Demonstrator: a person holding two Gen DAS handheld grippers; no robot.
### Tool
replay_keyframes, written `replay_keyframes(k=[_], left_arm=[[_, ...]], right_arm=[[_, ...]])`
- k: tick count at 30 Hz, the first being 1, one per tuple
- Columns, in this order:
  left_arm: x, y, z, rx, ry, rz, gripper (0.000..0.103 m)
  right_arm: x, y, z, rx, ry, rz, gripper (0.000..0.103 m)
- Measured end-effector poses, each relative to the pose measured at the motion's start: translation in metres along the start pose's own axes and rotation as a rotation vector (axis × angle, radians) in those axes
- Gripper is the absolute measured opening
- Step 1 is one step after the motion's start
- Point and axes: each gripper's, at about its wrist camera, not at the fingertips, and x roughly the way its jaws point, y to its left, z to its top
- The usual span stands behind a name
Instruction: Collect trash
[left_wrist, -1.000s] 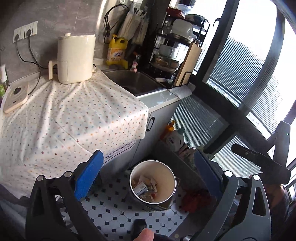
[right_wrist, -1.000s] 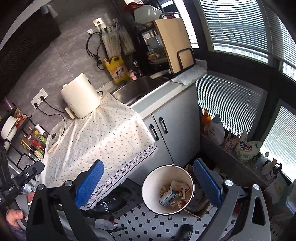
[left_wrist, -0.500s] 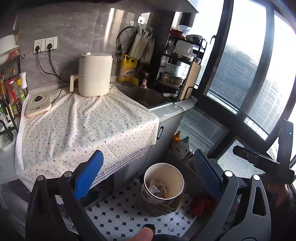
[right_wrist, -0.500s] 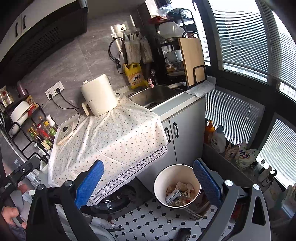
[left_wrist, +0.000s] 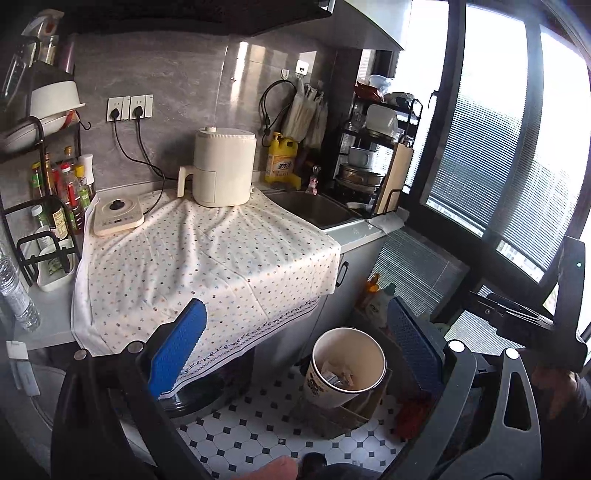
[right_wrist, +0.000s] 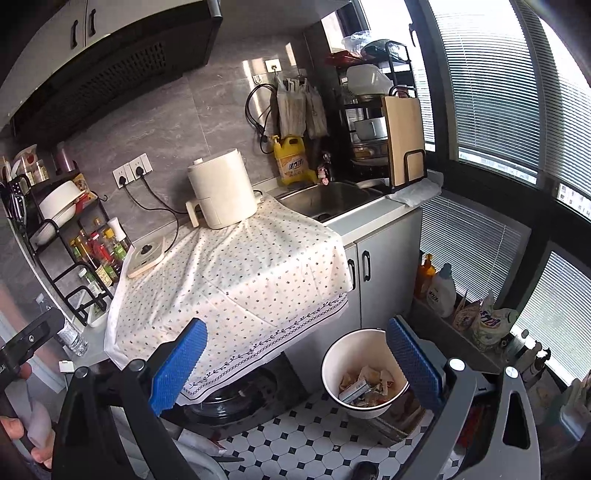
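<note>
I can't read what the scraps in the white bin (right_wrist: 364, 373) are — too small, and in the left view its wall hides most of them. The dotted cloth (left_wrist: 207, 266) covers the surface and drapes over a dark pot (right_wrist: 236, 398) below. Bottle labels on the rack (left_wrist: 55, 206) blur out.

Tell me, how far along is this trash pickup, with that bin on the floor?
Done: the white bin on the tiled floor already holds wrappers and a small box. In hand: nothing; the left gripper and right gripper are both open and empty, up above the bin. Left: no loose trash shows on the dotted cloth, so the job looks nearly finished.
</note>
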Motion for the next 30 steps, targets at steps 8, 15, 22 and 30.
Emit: replay_keyframes(k=[8, 15, 22, 30], left_arm=[[-0.021, 0.013, -0.029, -0.009, -0.004, 0.057, 0.097], [-0.03, 0.021, -0.042, -0.023, 0.007, 0.095, 0.097], [-0.03, 0.021, -0.04, -0.029, -0.006, 0.089, 0.097], [-0.026, 0.011, -0.031, -0.019, -0.026, 0.073, 0.097]], right_arm=[[-0.01, 0.02, -0.023, -0.037, -0.017, 0.037, 0.095], [-0.009, 0.033, -0.038, -0.074, -0.004, 0.064, 0.095], [-0.006, 0.039, -0.042, -0.092, 0.008, 0.068, 0.095], [-0.003, 0.034, -0.034, -0.091, 0.001, 0.054, 0.095]])
